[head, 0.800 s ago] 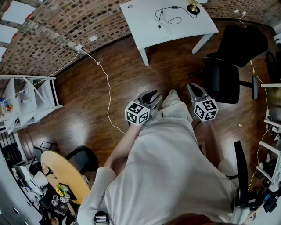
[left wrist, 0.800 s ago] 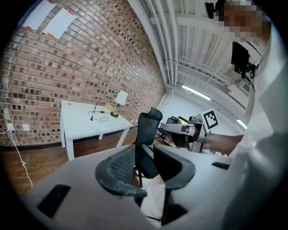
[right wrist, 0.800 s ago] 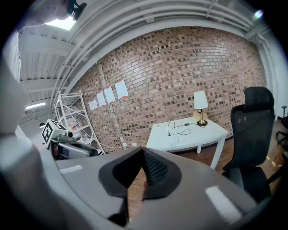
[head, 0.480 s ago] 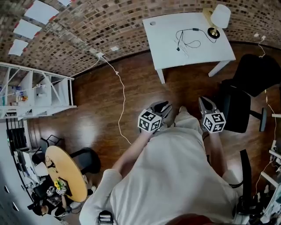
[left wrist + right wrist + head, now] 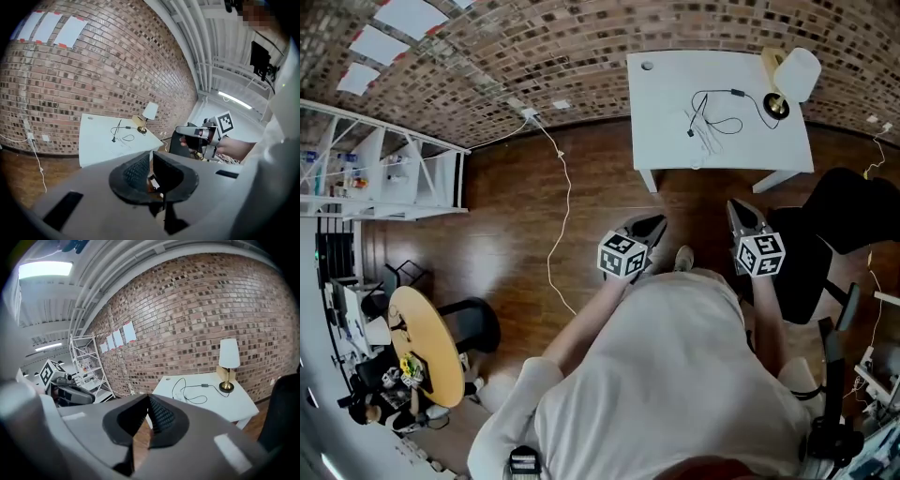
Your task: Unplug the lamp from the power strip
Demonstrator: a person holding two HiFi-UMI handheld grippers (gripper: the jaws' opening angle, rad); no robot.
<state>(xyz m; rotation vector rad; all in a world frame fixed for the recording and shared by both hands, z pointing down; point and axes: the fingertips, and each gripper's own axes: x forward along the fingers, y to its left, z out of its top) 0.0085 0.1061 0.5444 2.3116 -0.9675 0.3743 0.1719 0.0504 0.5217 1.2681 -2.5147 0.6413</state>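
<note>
i've walked closer: the white counter (image 5: 675, 122) now sits straight ahead, its lamp (image 5: 794, 73) fully in view at the right end, cord (image 5: 717, 105) trailing left; both out of reach. left gripper (image 5: 653, 225) jaws a sliver apart, empty; right gripper (image 5: 734, 211) jaws pinched together, empty. shelving (image 5: 384, 178) left, brick wall (image 5: 581, 47) behind, wood floor (image 5: 506, 244)

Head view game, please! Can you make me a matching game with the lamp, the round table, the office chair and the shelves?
Things:
1 lamp
2 round table
3 office chair
4 shelves

Matches:
A black
B yellow top
C far left, by the brick wall
D on the white table

Pairs: 1-D, 2-B, 3-A, 4-C
</note>
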